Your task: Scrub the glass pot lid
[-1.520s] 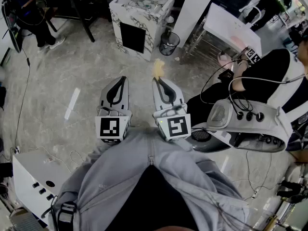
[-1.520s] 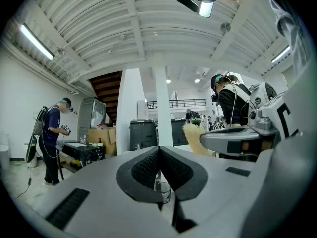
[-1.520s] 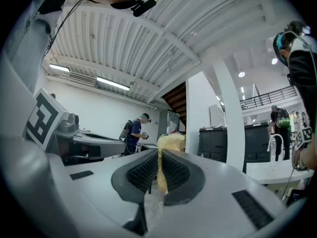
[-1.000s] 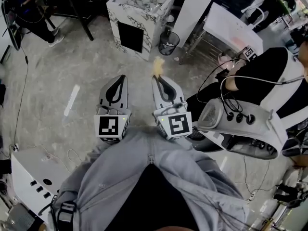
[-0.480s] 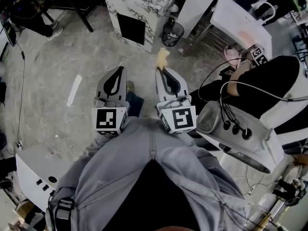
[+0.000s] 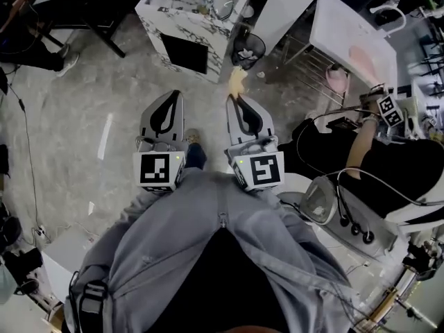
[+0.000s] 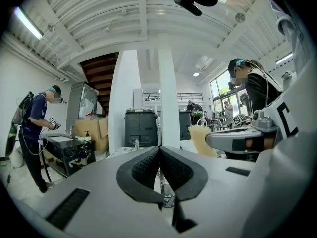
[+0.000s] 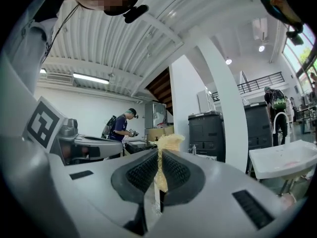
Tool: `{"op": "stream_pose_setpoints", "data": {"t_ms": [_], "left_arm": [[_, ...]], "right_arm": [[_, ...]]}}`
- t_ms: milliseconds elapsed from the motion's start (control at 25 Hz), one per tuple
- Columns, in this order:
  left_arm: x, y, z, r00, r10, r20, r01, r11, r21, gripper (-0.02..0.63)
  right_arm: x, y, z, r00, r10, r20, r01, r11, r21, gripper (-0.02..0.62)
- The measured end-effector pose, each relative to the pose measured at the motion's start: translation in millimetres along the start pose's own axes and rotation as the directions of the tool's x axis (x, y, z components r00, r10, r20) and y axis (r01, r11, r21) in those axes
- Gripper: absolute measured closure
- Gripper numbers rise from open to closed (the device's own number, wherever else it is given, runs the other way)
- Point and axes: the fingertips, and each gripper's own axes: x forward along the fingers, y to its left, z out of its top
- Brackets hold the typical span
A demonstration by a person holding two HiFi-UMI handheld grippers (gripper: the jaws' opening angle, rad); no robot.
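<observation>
I hold both grippers side by side at waist height over the grey floor. My left gripper is shut with nothing between its pads. My right gripper is shut on a pale yellow scrubbing pad, whose frayed top sticks up past the tips. A marble-patterned counter stands ahead, with small items on top that I cannot make out. I cannot pick out a glass pot lid in any view.
A black wire bin stands next to the counter, a white table to its right. A person in black with another gripper is close on my right. White equipment sits at lower left. Someone works at a dark table.
The counter and bin have slid up and left in the head view as I move across the floor. The person on the right has shifted lower. Both grippers keep their pose and stay shut.
</observation>
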Motion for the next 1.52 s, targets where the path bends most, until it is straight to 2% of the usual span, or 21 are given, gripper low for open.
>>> {"op": "stream_pose_setpoints", "data": {"t_ms": [360,640,840,960,1160,1360,1520], "left_arm": [[100,106,-1,1.0,-0.018,0.001,0.018,1.0,0.024,0.591],[121,129,-15,0.999,-0.045,-0.024,0.045,0.999,-0.025,0.591],[132,146,-19,0.999,-0.029,-0.018,0.029,0.999,-0.035,0.591],[140,151,-26,0.998,-0.029,-0.049,0.027,0.998,-0.052,0.591],[157,168,-14,1.0,-0.008,0.005,0.008,1.0,-0.025,0.591],[196,189,-11,1.0,0.008,-0.004,-0.009,0.999,-0.033,0.591],[242,205,-17,1.0,0.014,-0.011,-0.014,1.0,-0.024,0.591]], "right_arm": [[127,-17,-10,0.999,-0.039,-0.016,0.039,0.999,0.002,0.552],[169,-14,-19,0.998,-0.013,-0.06,0.011,0.999,-0.042,0.552],[187,-21,-23,0.997,-0.019,-0.078,0.017,1.0,-0.019,0.552],[198,-25,-27,0.997,-0.014,-0.078,0.014,1.0,-0.007,0.552],[224,-34,-21,0.999,-0.004,-0.049,0.004,1.0,0.006,0.552],[265,-51,-13,0.999,0.023,-0.025,-0.024,1.0,-0.015,0.552],[307,-79,-26,0.999,0.025,-0.041,-0.025,1.0,0.01,0.552]]}}
